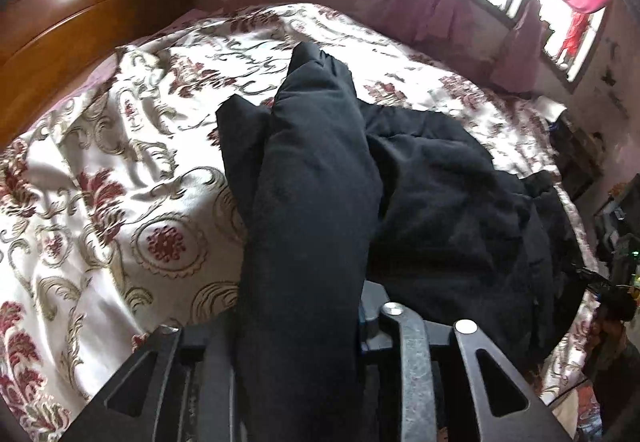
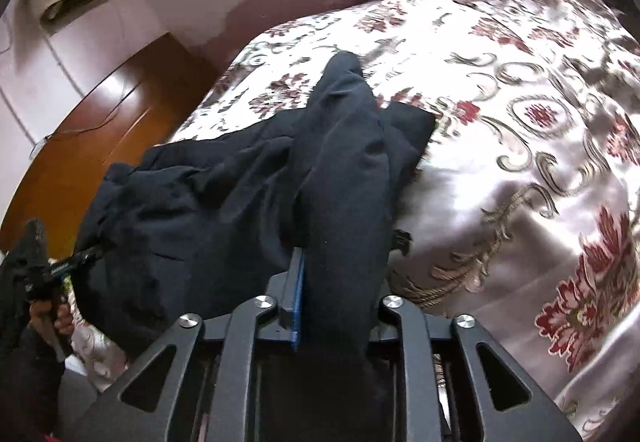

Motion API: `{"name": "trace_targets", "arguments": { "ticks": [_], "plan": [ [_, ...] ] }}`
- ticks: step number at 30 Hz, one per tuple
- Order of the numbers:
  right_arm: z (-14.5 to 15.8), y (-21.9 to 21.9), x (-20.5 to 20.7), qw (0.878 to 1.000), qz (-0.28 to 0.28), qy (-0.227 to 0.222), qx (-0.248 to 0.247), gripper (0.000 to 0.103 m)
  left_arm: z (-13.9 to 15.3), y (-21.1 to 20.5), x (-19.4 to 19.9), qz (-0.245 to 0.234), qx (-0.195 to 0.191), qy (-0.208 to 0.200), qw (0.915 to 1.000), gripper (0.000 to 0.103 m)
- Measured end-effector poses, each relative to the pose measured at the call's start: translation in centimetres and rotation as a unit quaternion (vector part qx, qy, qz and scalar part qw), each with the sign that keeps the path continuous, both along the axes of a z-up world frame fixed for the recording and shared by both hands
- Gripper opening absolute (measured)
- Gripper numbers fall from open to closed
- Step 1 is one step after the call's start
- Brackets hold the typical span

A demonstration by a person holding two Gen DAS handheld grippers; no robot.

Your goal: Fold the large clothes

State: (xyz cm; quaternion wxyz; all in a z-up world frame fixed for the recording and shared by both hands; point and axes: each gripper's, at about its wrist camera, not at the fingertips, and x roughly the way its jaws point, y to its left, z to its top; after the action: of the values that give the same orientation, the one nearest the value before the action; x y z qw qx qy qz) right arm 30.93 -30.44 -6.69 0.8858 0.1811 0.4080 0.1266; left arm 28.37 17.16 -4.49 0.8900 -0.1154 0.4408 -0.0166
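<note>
both grippers (image 1: 304, 322) (image 2: 340, 302) pinch the black garment (image 1: 440, 202), folds pointing away.

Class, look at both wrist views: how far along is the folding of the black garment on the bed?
Done: the black garment lies on the floral bedspread. In hand: the left gripper and right gripper each pinch a raised ridge of its cloth. Left: no neat fold shows yet; most of it lies rumpled, so the folding itself remains.

Black garment (image 1: 440, 194) crumpled on floral bedspread (image 1: 120, 202), one fold lifted, possibly trousers.
</note>
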Motion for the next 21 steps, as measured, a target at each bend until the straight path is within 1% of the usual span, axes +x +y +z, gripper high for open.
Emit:
{"name": "trace_targets", "arguments": {
  "ticks": [1, 2, 3, 4, 6, 7, 8, 9, 10, 15, 17, 19, 21],
  "plan": [
    [-0.2, 0.0, 0.2, 1.000, -0.005, 0.003, -0.003, 0.027, -0.2, 0.0, 0.0, 0.007, 0.006, 0.007, 0.9999, 0.036],
    [-0.3, 0.0, 0.2, 1.000, -0.011, 0.007, -0.011, 0.036, -0.5, 0.0, 0.1, 0.014, 0.008, 0.015, 0.9998, 0.040],
    [-0.5, 0.1, 0.4, 1.000, -0.015, 0.009, -0.021, 0.048, -0.8, 0.0, 0.1, 0.023, 0.012, 0.022, 0.9994, 0.043],
    [-0.6, 0.3, 0.4, 0.999, -0.018, 0.008, -0.032, 0.054, -1.2, 0.1, 0.1, 0.032, 0.015, 0.029, 0.9989, 0.048],
    [-0.8, 0.8, 0.1, 0.999, -0.019, 0.000, -0.051, 0.069, -1.9, 0.2, -0.2, 0.055, 0.018, 0.036, 0.9977, 0.058],
    [-0.7, 1.1, -0.1, 0.998, -0.020, -0.004, -0.065, 0.074, -2.1, 0.2, -0.4, 0.068, 0.021, 0.035, 0.9969, 0.066],
    [-0.5, 1.6, -0.4, 0.997, -0.021, -0.011, -0.080, 0.081, -2.2, 0.3, -0.8, 0.086, 0.024, 0.030, 0.9955, 0.075],
    [-0.3, 1.9, -0.7, 0.995, -0.020, -0.020, -0.091, 0.086, -2.2, 0.4, -1.2, 0.099, 0.028, 0.024, 0.9944, 0.080],
    [0.0, 2.2, -1.0, 0.994, -0.020, -0.028, -0.099, 0.087, -2.1, 0.3, -1.6, 0.109, 0.033, 0.015, 0.9933, 0.083],
    [1.4, 3.4, -2.7, 0.988, -0.031, -0.067, -0.132, 0.097, -0.8, -0.6, -3.6, 0.118, 0.059, -0.024, 0.9910, 0.084],
    [2.1, 3.6, -3.6, 0.987, -0.035, -0.086, -0.130, 0.099, 0.0, -1.3, -4.5, 0.121, 0.070, -0.046, 0.9891, 0.088],
    [2.8, 3.7, -4.4, 0.986, -0.043, -0.101, -0.125, 0.099, 0.8, -1.9, -5.5, 0.121, 0.078, -0.073, 0.9870, 0.090],
    [3.5, 4.0, -5.0, 0.984, -0.049, -0.118, -0.125, 0.100, 1.7, -2.5, -6.4, 0.121, 0.085, -0.097, 0.9842, 0.096]
  ]
}}
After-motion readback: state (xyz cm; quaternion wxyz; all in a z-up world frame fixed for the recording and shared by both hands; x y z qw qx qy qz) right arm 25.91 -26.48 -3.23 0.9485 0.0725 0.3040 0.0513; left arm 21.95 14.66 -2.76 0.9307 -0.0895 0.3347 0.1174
